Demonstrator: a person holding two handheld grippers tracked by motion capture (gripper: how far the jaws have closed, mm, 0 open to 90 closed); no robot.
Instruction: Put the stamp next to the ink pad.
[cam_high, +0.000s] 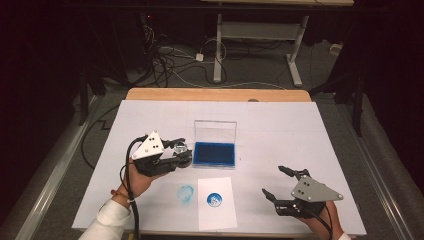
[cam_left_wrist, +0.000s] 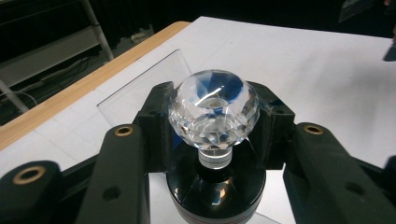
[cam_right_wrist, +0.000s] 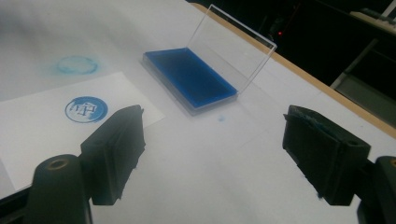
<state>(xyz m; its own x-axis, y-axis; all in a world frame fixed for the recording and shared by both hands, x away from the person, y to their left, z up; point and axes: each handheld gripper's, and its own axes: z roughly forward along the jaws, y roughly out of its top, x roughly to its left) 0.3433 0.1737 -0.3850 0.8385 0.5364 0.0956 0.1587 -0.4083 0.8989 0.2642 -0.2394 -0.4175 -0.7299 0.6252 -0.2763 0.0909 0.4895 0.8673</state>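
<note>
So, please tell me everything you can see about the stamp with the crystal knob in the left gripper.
The stamp has a clear faceted knob, like cut glass, on a short clear neck above a round black base. It stands upright between the jaws of the left gripper, whose black pads press both sides of the knob. In the high view it is held just left of the open ink pad.

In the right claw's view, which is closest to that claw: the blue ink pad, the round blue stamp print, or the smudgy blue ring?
1. Round blue stamp print, on the white paper at left.
2. Blue ink pad, straight ahead in its open clear case.
3. Smudgy blue ring, far left, beyond the paper.
</note>
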